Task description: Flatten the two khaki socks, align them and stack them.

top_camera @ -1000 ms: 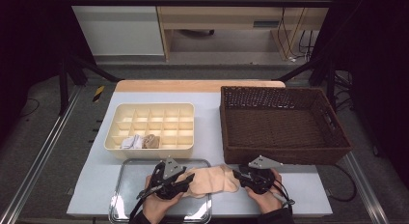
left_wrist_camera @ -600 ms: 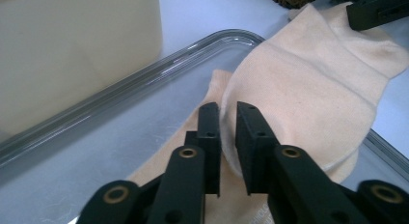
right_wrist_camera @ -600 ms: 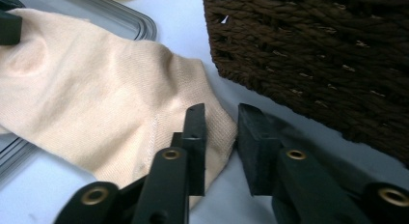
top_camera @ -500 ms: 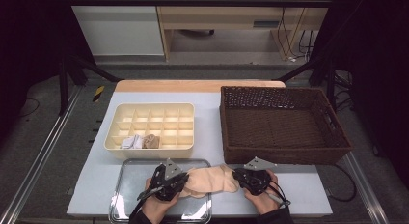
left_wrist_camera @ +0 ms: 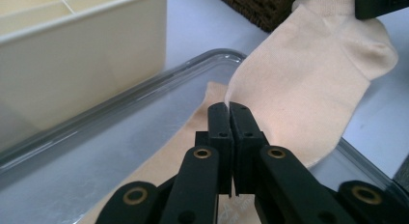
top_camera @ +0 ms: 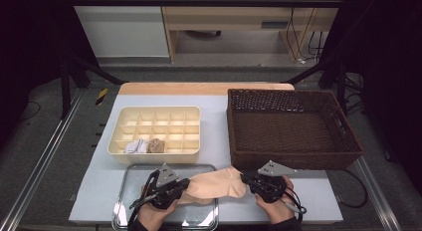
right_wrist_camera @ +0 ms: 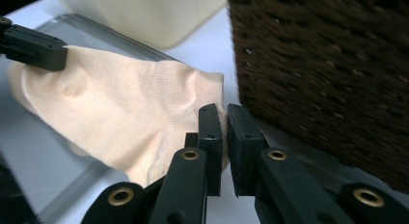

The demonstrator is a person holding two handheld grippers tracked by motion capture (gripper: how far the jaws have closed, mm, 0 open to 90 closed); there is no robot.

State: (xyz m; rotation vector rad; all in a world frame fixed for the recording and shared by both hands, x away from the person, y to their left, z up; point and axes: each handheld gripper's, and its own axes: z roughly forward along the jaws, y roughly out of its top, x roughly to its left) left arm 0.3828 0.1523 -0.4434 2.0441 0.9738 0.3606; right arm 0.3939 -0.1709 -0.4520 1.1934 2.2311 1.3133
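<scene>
Sock (top_camera: 215, 185), soft, light and floppy, hung between the left gripper (left_wrist_camera: 229, 108) and right gripper (right_wrist_camera: 224, 113), each clamped on one end.

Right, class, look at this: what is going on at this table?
A person holds a hand-held gripper in each hand. The left hand-held gripper and the right hand-held gripper have just closed on opposite ends of a peach sock, stretched between them above the metal tray. Behind lie a cream divided box and a wicker basket.
</scene>
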